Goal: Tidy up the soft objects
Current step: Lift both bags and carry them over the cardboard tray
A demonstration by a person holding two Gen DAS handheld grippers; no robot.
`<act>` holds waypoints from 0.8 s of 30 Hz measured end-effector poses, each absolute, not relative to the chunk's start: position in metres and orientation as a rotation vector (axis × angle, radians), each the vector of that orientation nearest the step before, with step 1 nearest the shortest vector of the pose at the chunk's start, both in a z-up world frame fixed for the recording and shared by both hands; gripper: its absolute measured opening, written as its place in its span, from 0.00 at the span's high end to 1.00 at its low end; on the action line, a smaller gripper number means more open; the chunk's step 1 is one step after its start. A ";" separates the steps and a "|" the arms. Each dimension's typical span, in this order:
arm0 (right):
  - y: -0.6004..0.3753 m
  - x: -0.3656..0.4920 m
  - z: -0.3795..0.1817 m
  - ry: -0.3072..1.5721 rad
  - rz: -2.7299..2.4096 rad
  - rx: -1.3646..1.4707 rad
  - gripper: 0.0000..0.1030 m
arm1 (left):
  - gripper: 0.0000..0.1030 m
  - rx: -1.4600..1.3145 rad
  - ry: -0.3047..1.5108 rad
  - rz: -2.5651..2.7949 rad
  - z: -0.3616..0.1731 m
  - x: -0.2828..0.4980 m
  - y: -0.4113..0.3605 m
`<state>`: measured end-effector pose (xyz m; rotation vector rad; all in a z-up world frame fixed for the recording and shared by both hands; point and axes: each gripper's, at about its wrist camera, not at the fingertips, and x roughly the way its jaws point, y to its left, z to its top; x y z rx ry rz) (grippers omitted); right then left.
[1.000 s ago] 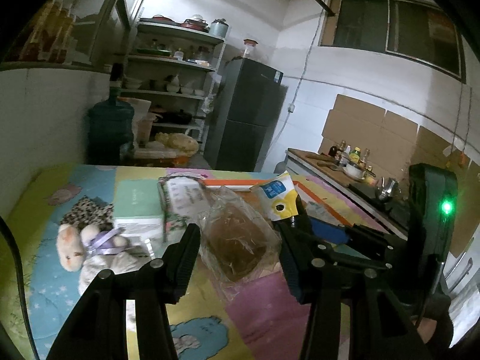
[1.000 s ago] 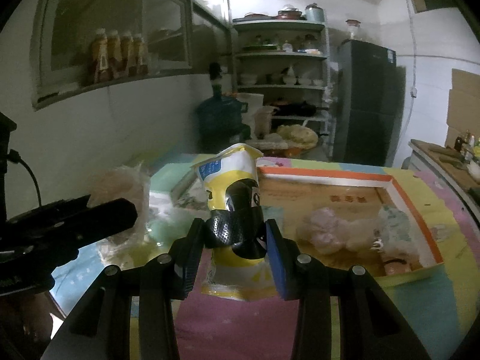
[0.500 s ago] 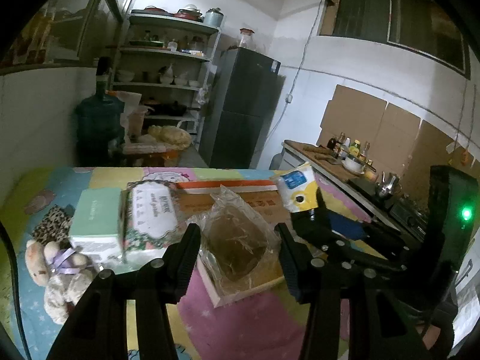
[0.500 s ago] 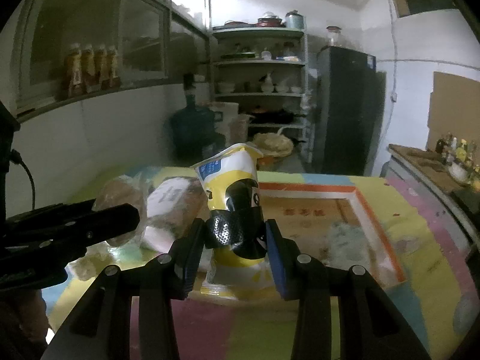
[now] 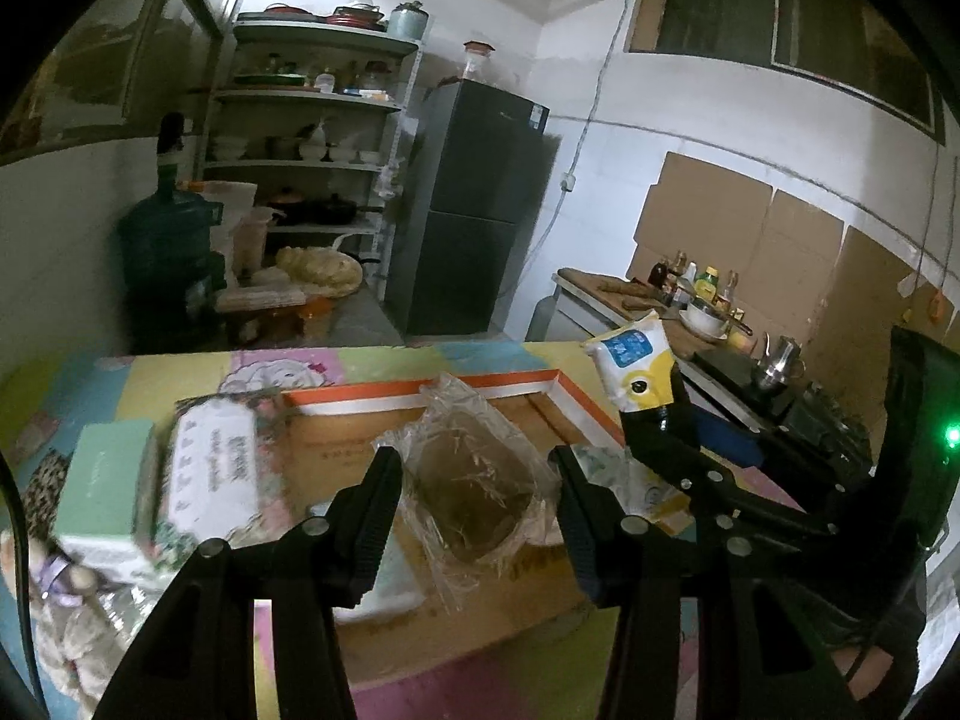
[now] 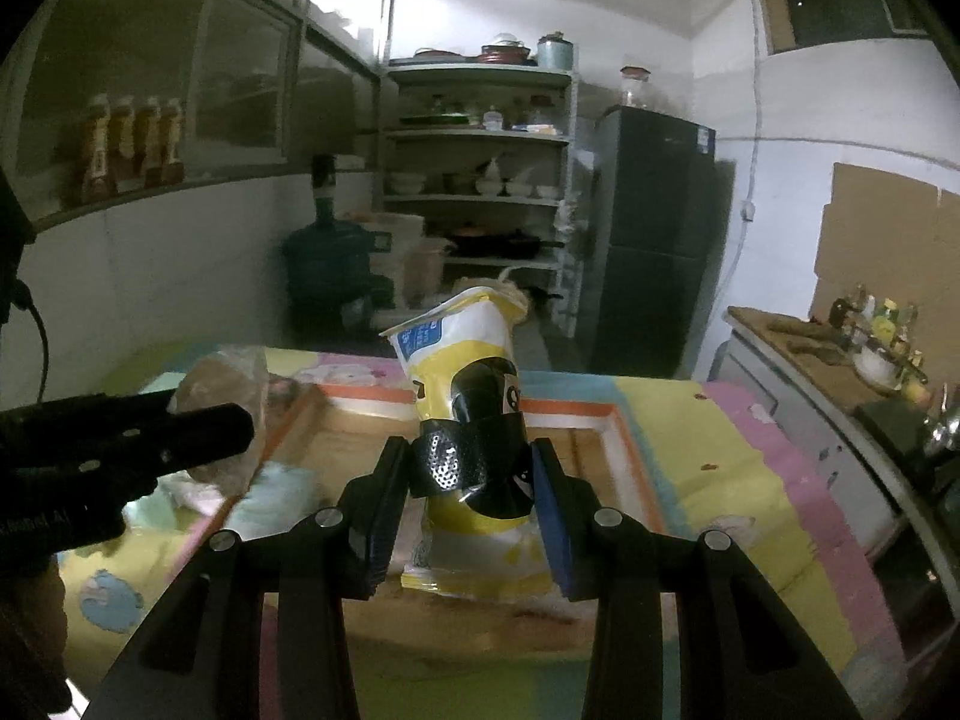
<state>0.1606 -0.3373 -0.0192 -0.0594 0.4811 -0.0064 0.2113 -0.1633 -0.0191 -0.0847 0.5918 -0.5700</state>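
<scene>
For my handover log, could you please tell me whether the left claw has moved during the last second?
Yes. The left claw, shut on its clear plastic bag, has moved right, from the green box to over the orange-rimmed cardboard tray.

This is a home kitchen, plain and dimly lit. A white open shelf unit (image 6: 480,138) against the far wall holds pots, bowls and jars, with a dark frying pan on a lower level. Beside it stands a tall dark two-door fridge (image 5: 480,210). A large blue water jug (image 5: 165,252) sits on the floor by the tiled wall. Along the right side runs a counter (image 5: 606,294) crowded with sauce bottles, a bowl and a metal kettle (image 5: 777,357). Bottles of amber liquid (image 6: 129,144) line a ledge behind glass panes. Flattened cardboard (image 5: 738,228) covers part of the white wall.
</scene>
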 end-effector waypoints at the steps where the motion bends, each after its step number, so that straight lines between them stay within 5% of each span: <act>1: -0.343 0.163 -0.019 0.482 -0.009 -0.060 0.59 | 0.51 -0.082 0.592 -0.569 -0.019 0.214 -0.168; 24: -0.425 0.266 -0.039 0.672 0.103 -0.109 0.59 | 0.51 -0.049 0.717 -0.530 -0.039 0.296 -0.245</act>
